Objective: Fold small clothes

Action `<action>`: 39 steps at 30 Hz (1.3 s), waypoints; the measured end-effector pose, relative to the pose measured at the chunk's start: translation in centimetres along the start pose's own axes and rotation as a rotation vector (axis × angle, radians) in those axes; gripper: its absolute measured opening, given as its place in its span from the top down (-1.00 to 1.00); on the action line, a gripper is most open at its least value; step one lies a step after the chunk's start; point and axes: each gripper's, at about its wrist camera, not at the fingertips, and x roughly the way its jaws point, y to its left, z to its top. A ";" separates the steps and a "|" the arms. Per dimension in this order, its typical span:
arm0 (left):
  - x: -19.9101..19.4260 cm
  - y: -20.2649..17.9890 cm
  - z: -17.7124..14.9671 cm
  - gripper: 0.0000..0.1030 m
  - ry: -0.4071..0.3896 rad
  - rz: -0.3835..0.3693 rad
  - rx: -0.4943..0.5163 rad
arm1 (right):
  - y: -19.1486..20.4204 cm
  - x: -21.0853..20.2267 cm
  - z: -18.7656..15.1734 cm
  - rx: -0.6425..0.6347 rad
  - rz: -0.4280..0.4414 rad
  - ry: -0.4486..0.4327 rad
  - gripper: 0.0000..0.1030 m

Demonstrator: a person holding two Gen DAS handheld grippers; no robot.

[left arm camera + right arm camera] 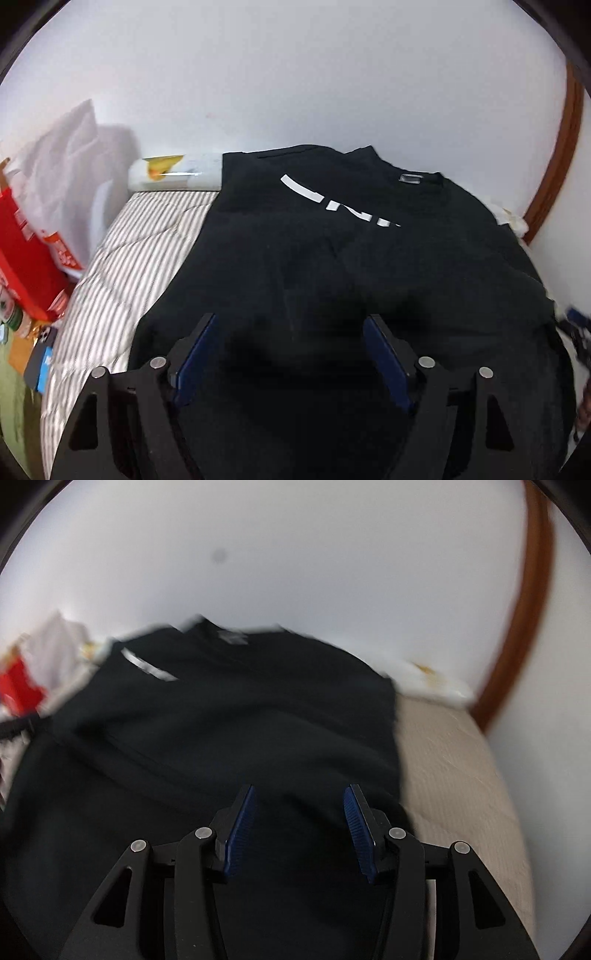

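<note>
Black cotton fills the middle of both views: a black T-shirt [351,258] with white lettering [332,201] lies spread on a striped quilt [140,251], collar toward the white wall [295,74] at the top of the frame. The left gripper [290,321] hovers low over the hem at the bottom centre, blue pads [195,354] spread wide with nothing between them. The right gripper [299,794] stands apart too, somewhat narrower, over the shirt's right side (this view is blurred). A red box [26,258] and a white plastic bag [62,177] sit at the left edge.
</note>
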 end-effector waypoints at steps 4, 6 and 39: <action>4.0 -0.1 0.5 -0.13 0.073 0.033 0.010 | -3.5 1.9 -2.4 0.053 -0.070 0.066 0.04; 4.6 -0.3 0.5 -0.08 0.063 0.020 0.001 | -4.6 2.8 -2.8 0.076 -0.080 0.090 0.04; 1.6 6.6 0.0 0.03 -0.033 0.059 -0.047 | -3.3 -0.3 2.1 0.051 0.188 -0.140 0.02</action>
